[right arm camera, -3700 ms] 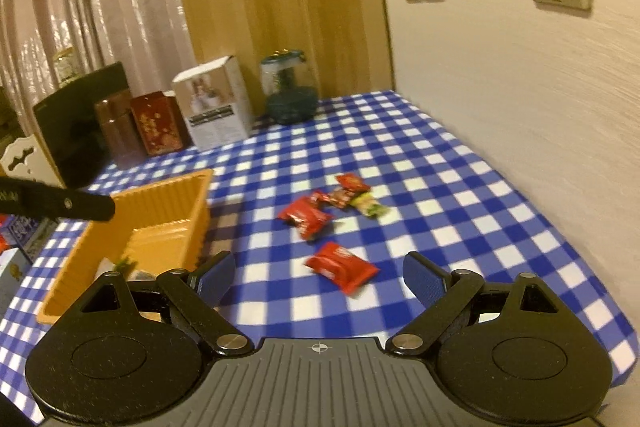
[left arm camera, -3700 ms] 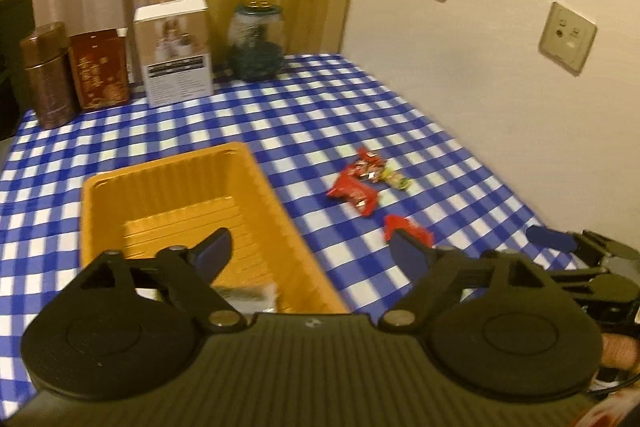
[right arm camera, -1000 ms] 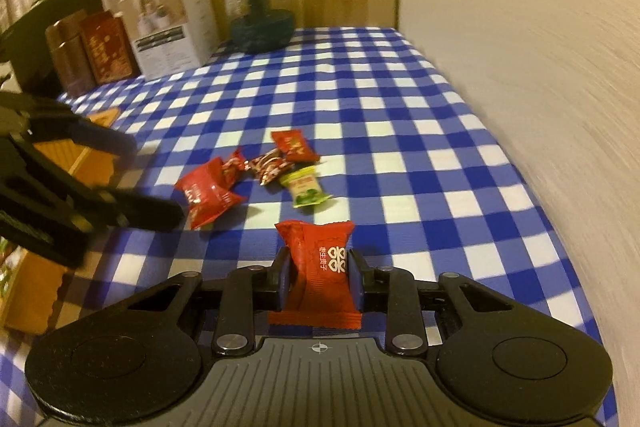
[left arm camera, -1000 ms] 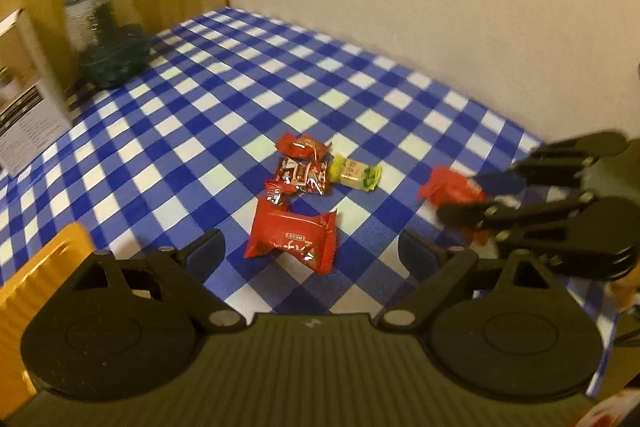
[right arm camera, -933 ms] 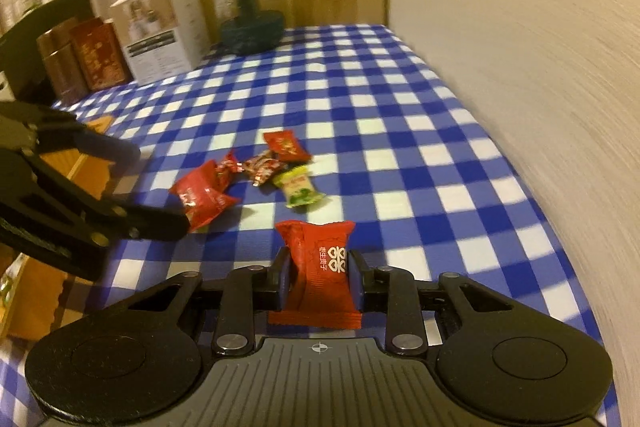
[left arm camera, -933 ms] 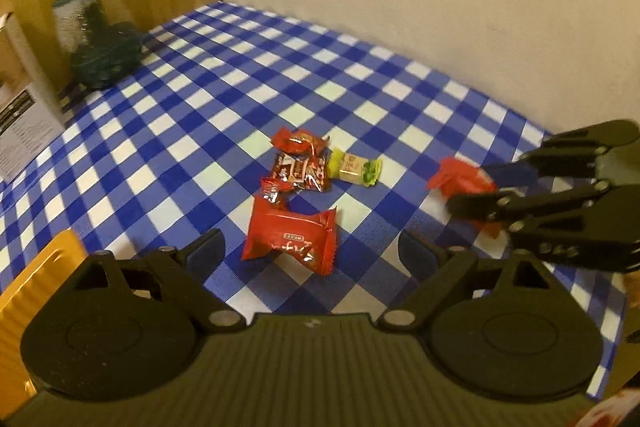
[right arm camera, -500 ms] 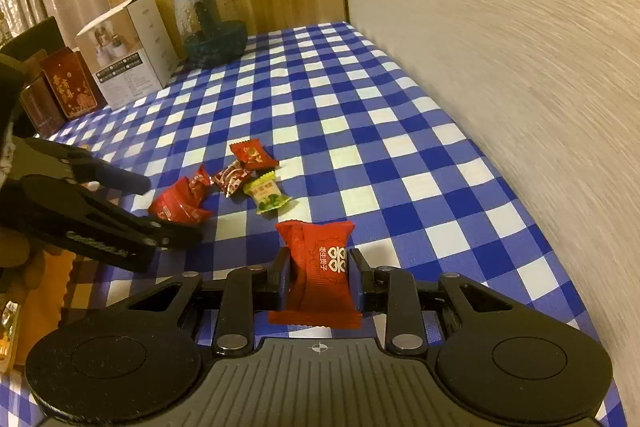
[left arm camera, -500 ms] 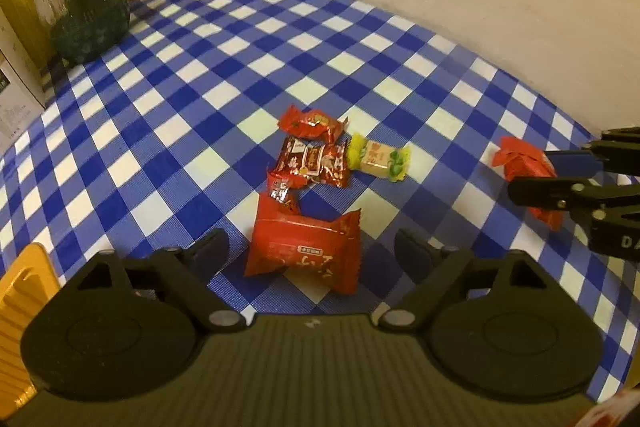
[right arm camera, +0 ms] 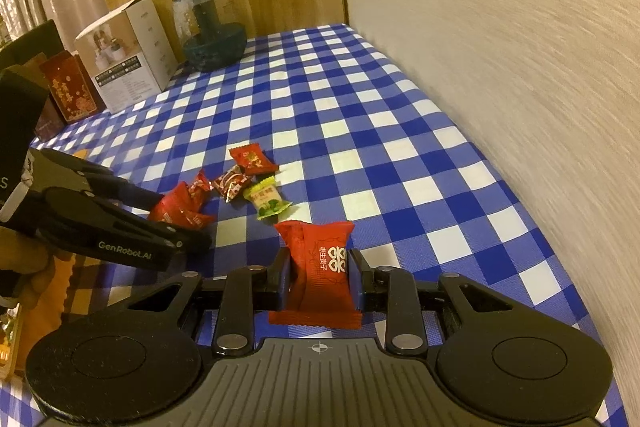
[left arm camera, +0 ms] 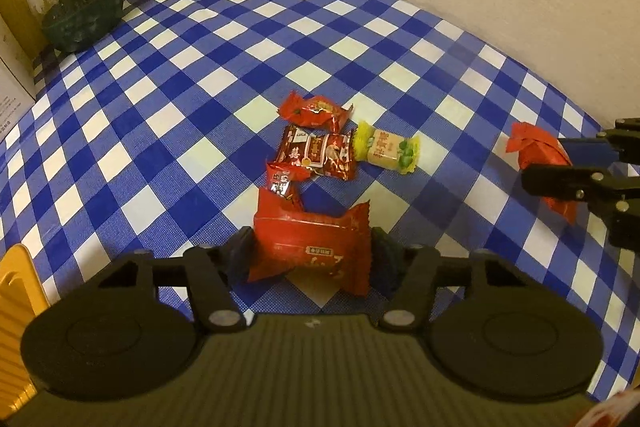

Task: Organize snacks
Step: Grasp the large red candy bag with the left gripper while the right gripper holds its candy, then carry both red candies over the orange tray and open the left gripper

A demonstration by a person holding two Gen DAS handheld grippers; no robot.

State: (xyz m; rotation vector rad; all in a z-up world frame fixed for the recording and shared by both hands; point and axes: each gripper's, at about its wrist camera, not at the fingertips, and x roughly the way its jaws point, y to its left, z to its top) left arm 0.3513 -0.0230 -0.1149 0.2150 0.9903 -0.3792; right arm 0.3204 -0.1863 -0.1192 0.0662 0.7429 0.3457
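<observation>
- red foil wraps the large snack packet point(left arm camera: 310, 245) that sits on the checked surface point(left arm camera: 192, 75) between the jaws of the left gripper point(left arm camera: 312, 257); the jaws are drawn in narrow against its two sides.
- a second red packet with white characters point(right arm camera: 320, 269) is pinched upright in the right gripper point(right arm camera: 320, 273), jaws closed on its sides, clear of the cloth as far as the right wrist view shows.
- just beyond the left gripper lie four small sweets in a loose cluster: a small red twist-end candy point(left arm camera: 285, 181) touching the large packet's far edge, a dark red wrapper point(left arm camera: 320, 153), a red candy point(left arm camera: 314, 111) behind it, and a yellow-green wrapped sweet point(left arm camera: 386, 149) to the right.
- orange basket point(left arm camera: 18, 291) shows only as a corner at the left edge of the left wrist view.
- at the far end of the surface stand a glass jar with dark contents point(right arm camera: 210, 31), a white carton point(right arm camera: 128, 57) and a red box point(right arm camera: 70, 93), against wood panelling.
</observation>
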